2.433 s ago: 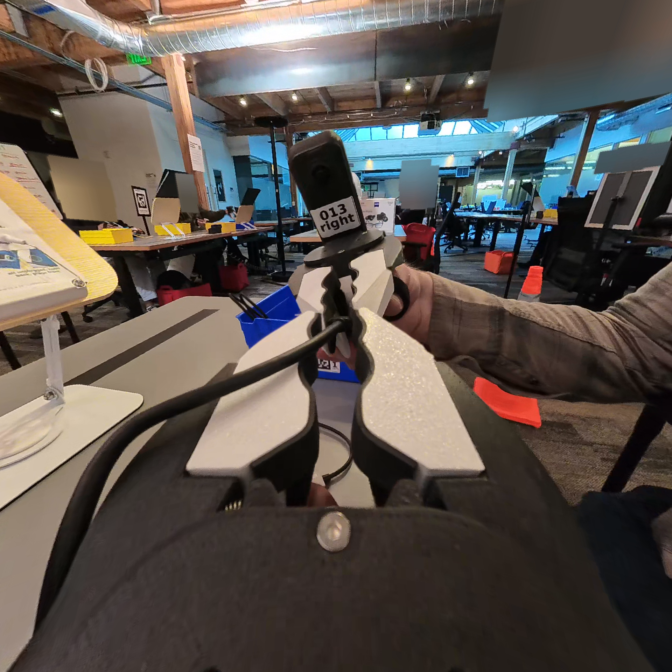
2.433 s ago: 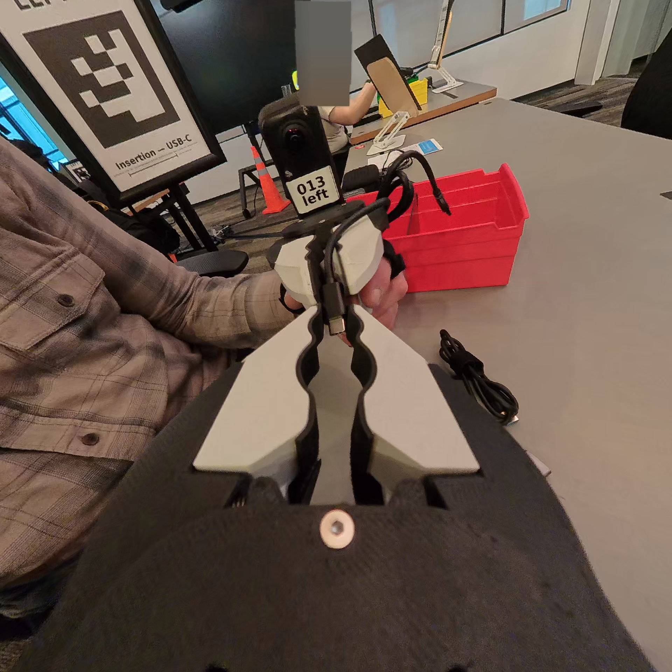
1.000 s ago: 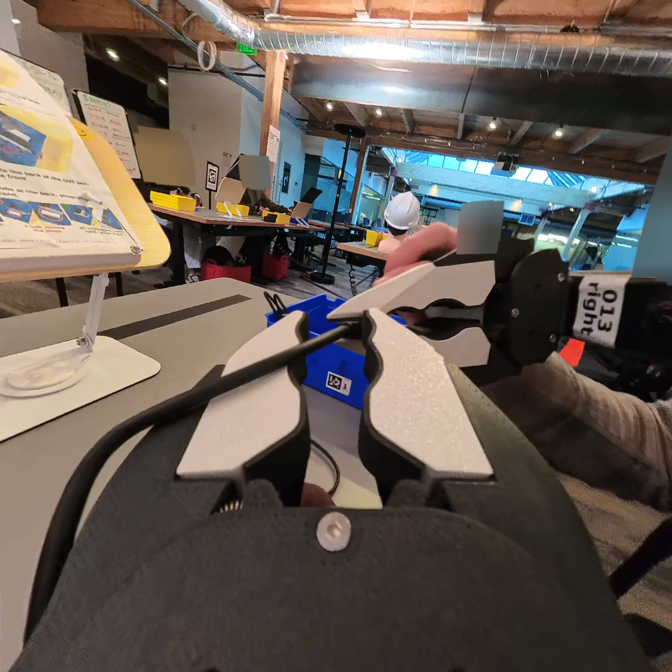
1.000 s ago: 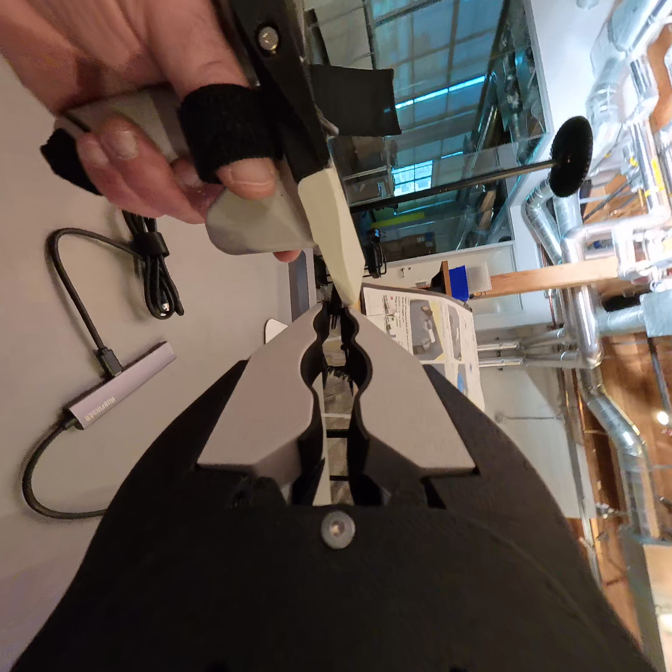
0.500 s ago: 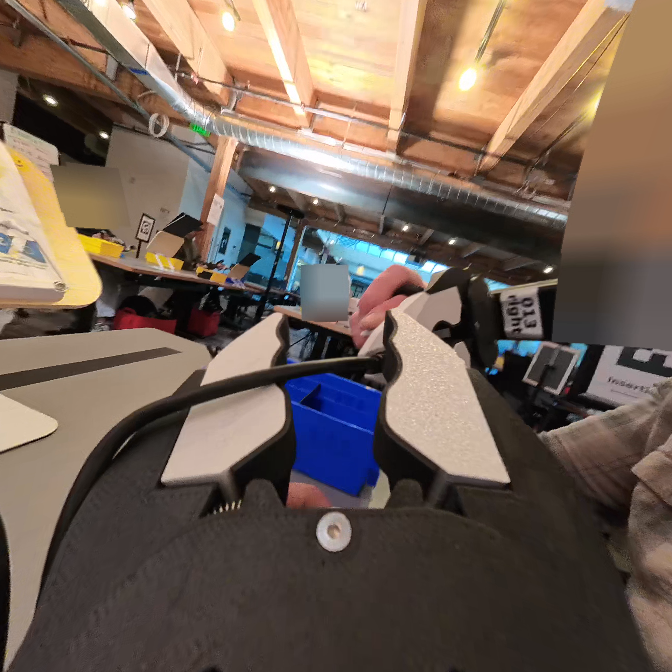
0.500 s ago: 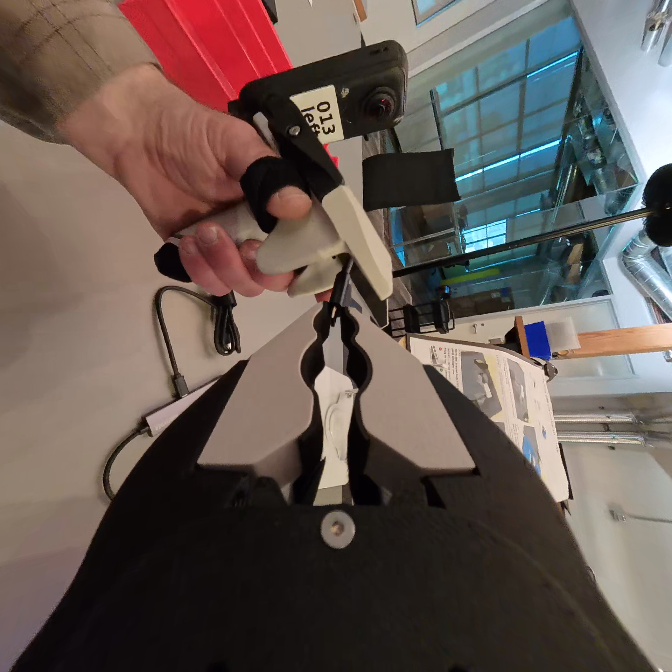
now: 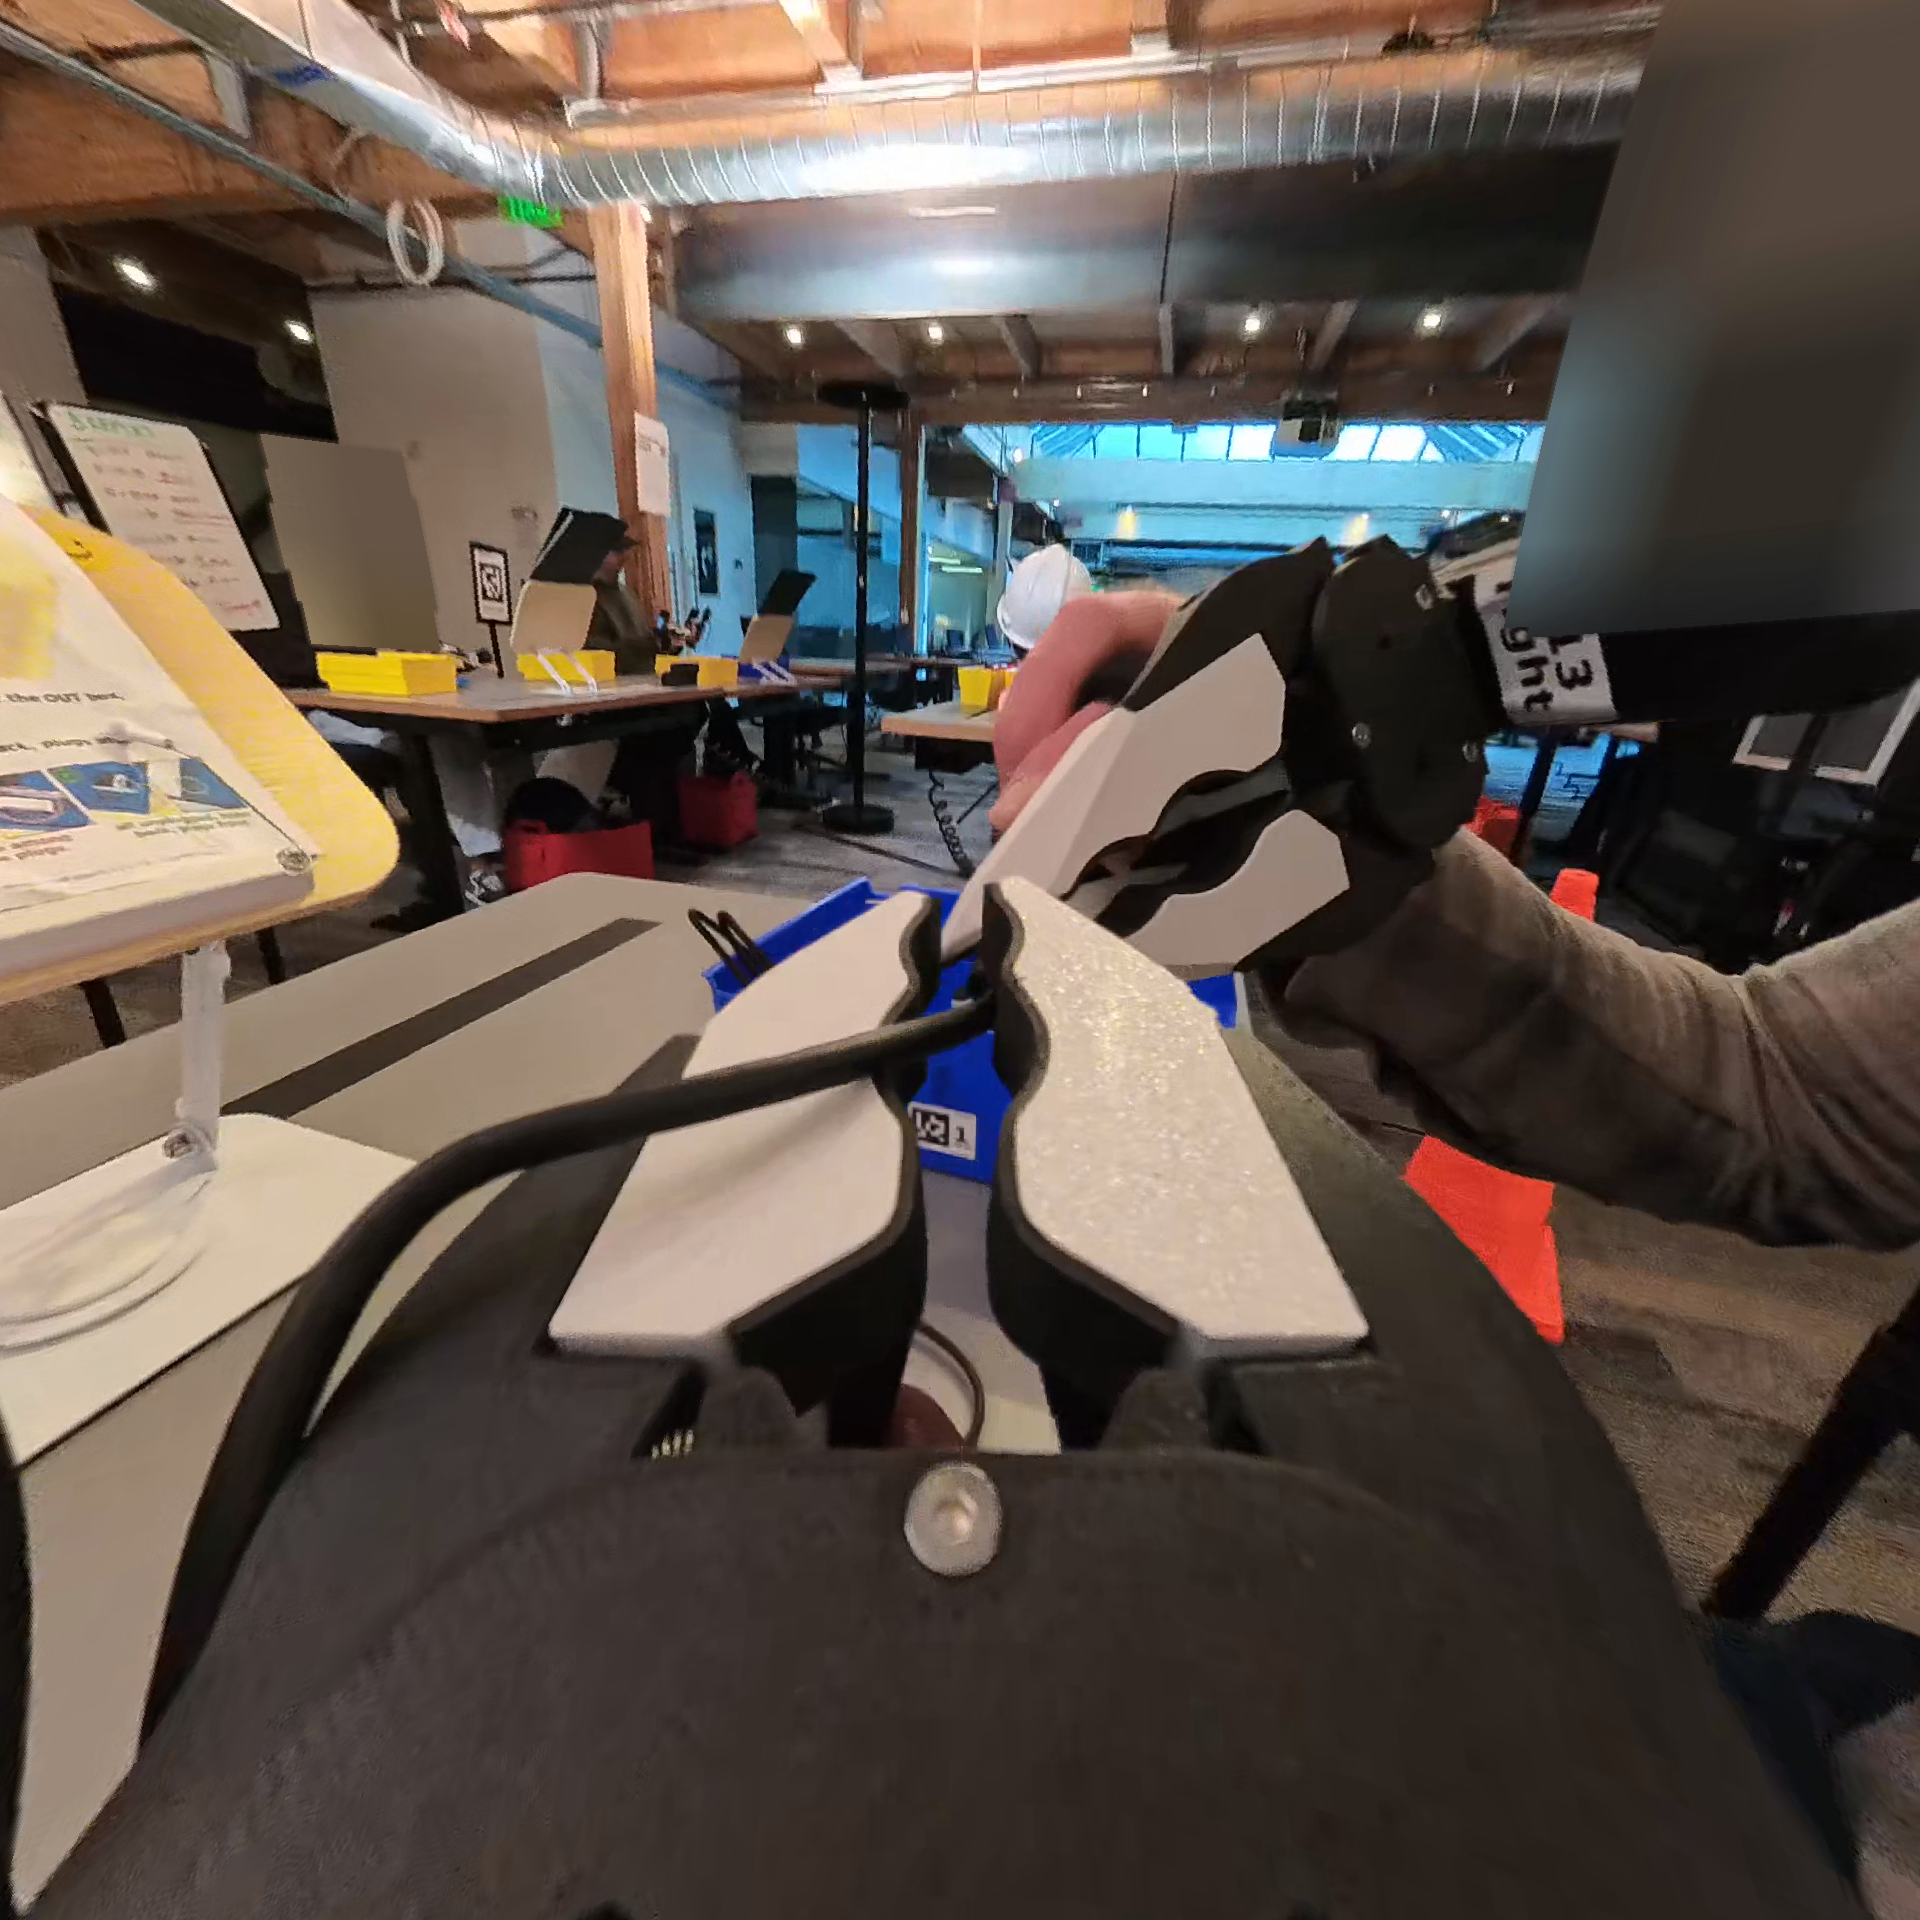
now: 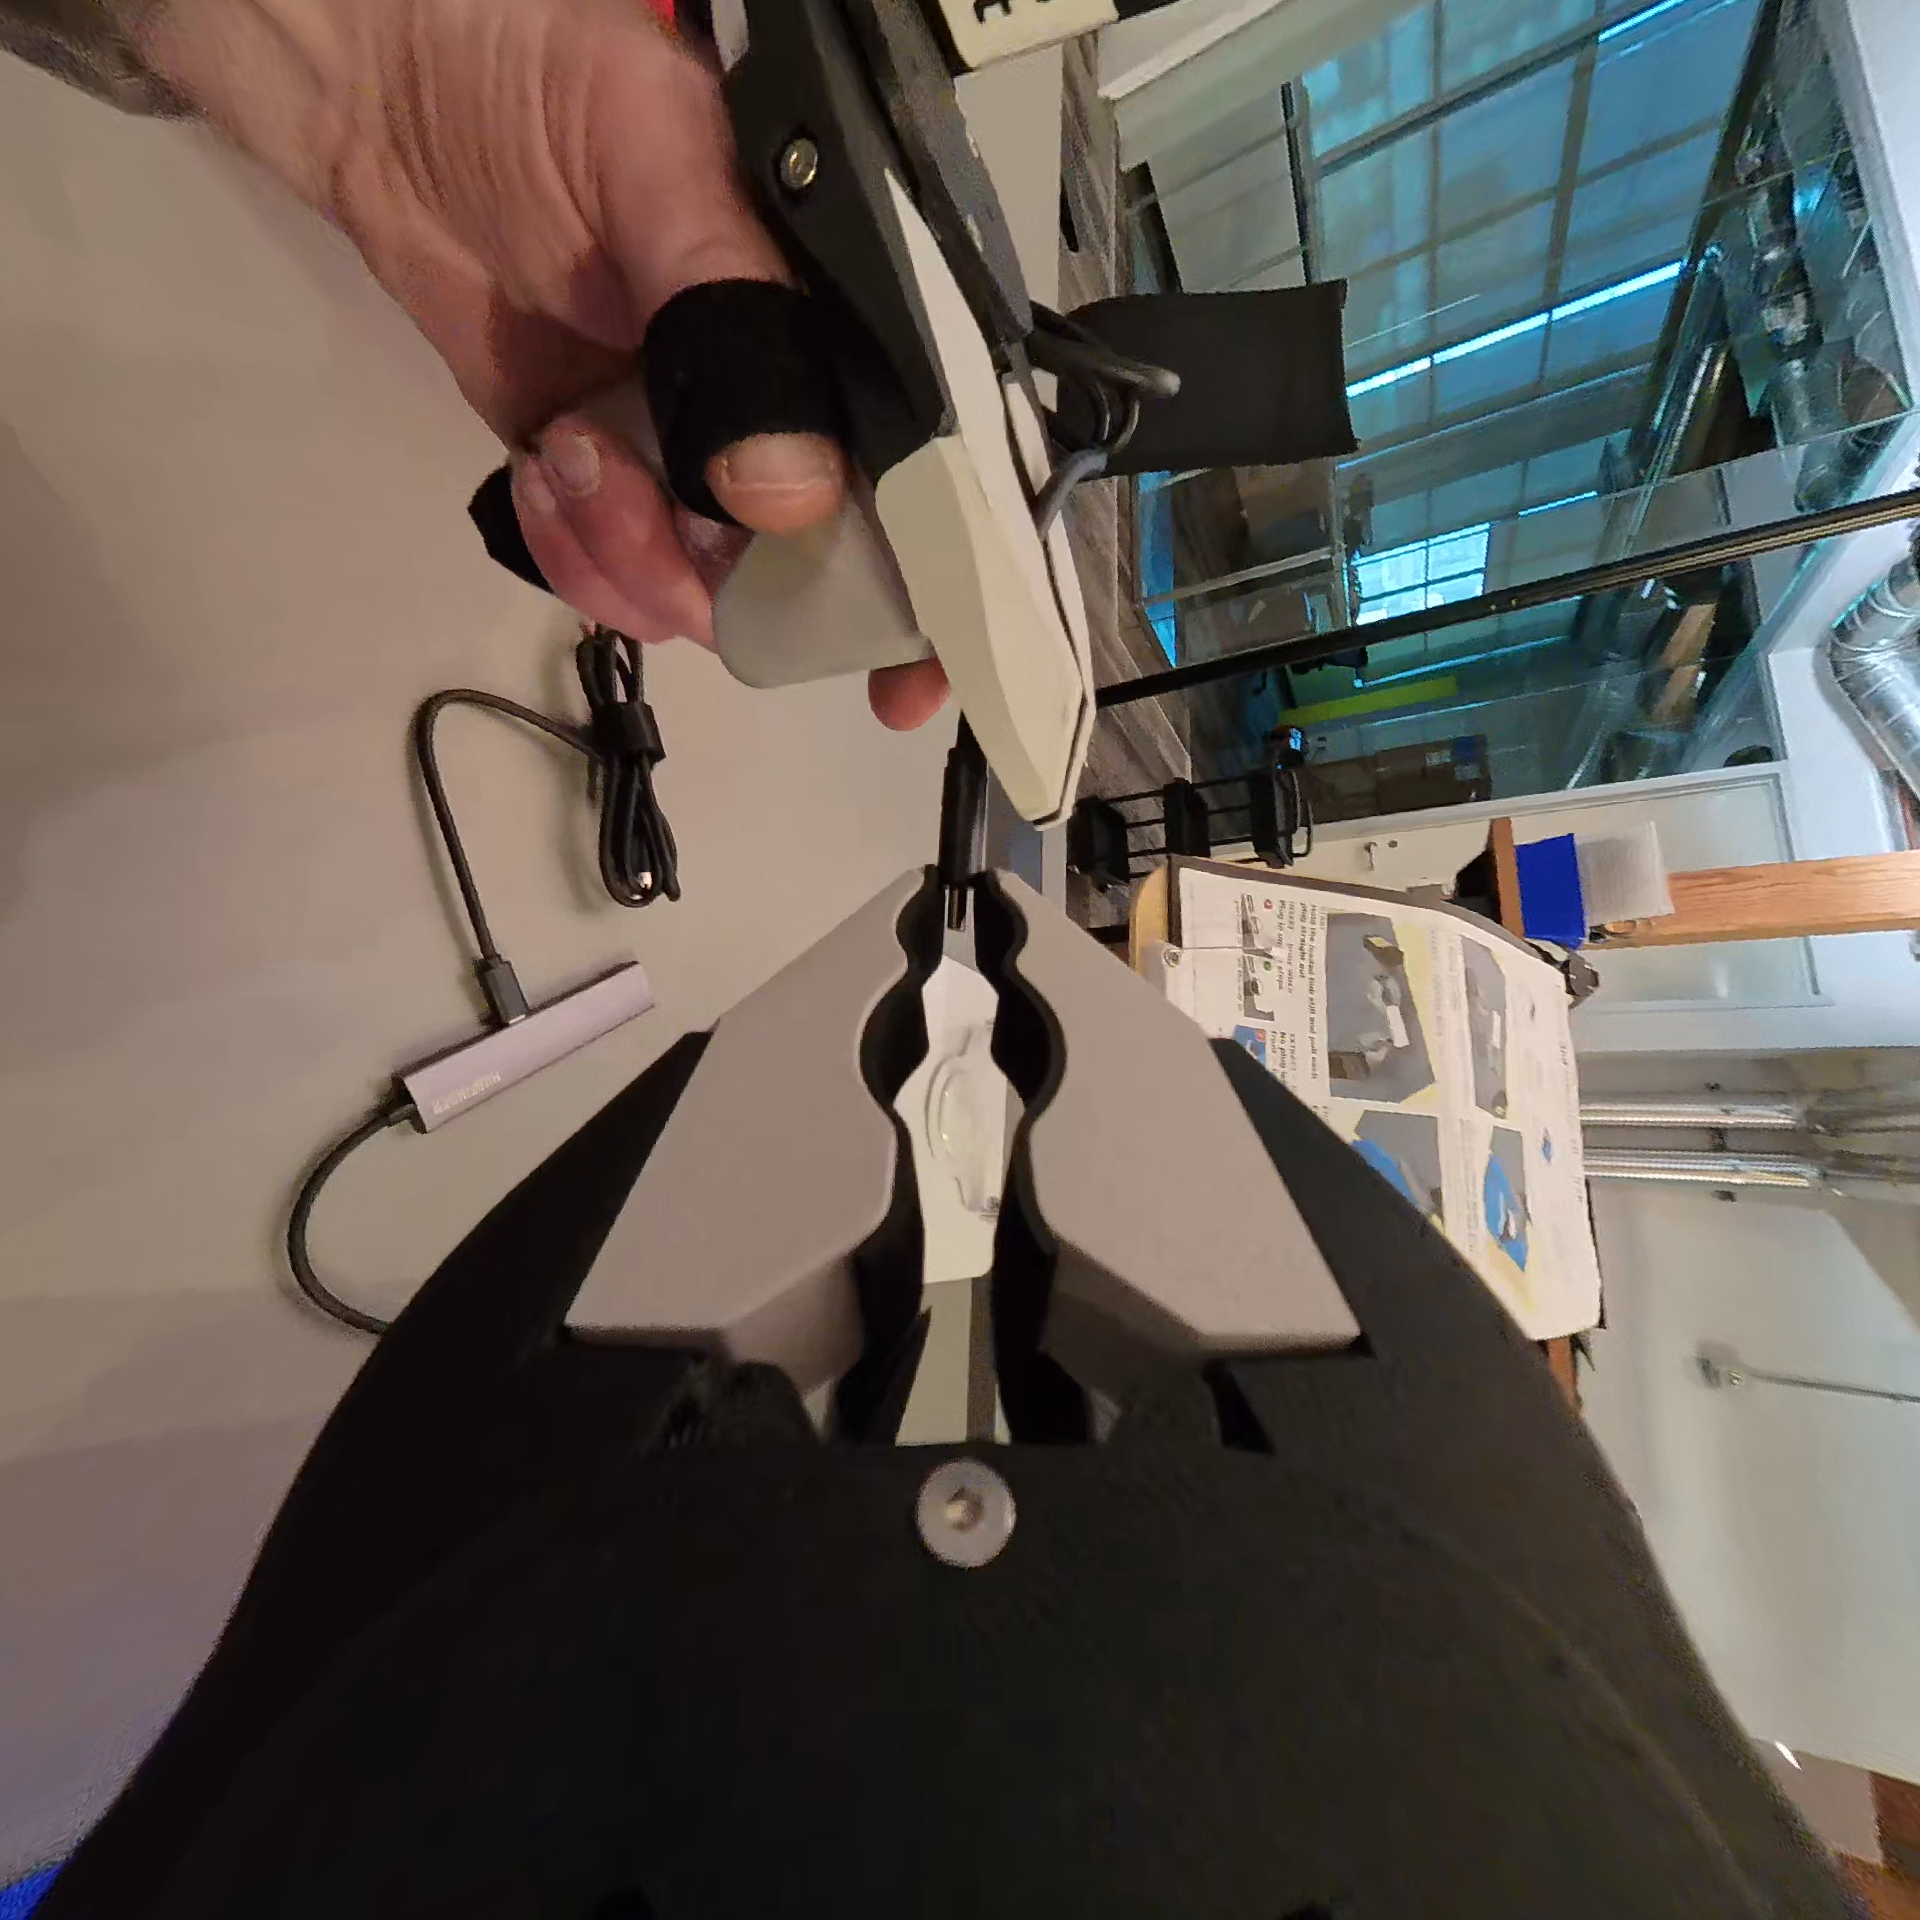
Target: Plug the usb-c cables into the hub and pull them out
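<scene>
— Black rubbery usb-c cable (image 7: 665, 1101) hangs in mid-air above the worktop (image 8: 208, 727), its plug (image 8: 961, 821) passing between both tongs.

— Left tongs (image 7: 961, 925) clamp the cord; right tongs (image 8: 961, 899) pinch the plug tip. Regrip squarely before approaching the slim grey metal hub (image 8: 525, 1049) lying mid-worktop.

A blue bin (image 7: 961, 1081) sits on the grey counter (image 7: 436, 997). An instruction sheet (image 7: 125, 790) tilts on a white stand (image 7: 156, 1216) nearby. An orange cone (image 7: 1574, 894) stands on the floor.
</scene>
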The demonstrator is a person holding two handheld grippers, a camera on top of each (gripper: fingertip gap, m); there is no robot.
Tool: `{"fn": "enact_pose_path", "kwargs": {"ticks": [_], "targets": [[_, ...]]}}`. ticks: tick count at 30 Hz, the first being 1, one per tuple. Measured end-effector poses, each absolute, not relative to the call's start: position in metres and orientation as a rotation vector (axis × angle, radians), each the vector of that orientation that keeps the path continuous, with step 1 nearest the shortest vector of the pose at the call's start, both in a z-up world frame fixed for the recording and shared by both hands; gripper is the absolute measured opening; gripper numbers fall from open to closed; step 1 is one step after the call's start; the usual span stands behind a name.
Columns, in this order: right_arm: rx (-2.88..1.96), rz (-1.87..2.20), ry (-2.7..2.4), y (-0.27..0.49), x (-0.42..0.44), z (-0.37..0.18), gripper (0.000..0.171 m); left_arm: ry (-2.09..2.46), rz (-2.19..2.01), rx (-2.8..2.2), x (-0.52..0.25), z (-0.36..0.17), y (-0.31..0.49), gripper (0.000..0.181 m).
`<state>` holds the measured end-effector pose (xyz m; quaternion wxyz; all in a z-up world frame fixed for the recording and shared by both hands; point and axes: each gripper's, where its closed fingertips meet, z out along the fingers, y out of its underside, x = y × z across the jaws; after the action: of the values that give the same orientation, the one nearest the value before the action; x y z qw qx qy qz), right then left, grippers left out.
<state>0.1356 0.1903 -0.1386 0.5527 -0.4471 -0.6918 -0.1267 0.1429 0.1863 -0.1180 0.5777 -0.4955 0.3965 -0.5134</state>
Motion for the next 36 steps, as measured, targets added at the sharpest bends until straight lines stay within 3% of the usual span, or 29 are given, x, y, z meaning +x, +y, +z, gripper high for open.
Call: {"fn": "enact_pose_path", "kwargs": {"ticks": [13, 16, 24, 29, 36], "targets": [[-0.938, -0.546, -1.658, 0.194, 0.129, -0.143, 0.003, 1.068, -1.115, -1.330, 0.138, -0.131, 0.188, 0.019], [-0.934, -0.554, -1.654, 0.194, 0.132, -0.139, 0.003, 1.118, -1.121, -1.354, 0.139, -0.137, 0.185, 0.033], [-0.904, -0.585, -1.681, 0.192, 0.130, -0.141, 0.003, 1.106, -1.171, -1.362, 0.144, -0.137, 0.182, 0.028], [-0.895, -0.616, -1.688, 0.193, 0.134, -0.142, 0.003, 1.104, -1.189, -1.370, 0.148, -0.139, 0.180, 0.012], [-0.868, -0.663, -1.691, 0.197, 0.137, -0.143, 0.003, 1.060, -1.206, -1.374, 0.152, -0.140, 0.183, 0.012]]}}
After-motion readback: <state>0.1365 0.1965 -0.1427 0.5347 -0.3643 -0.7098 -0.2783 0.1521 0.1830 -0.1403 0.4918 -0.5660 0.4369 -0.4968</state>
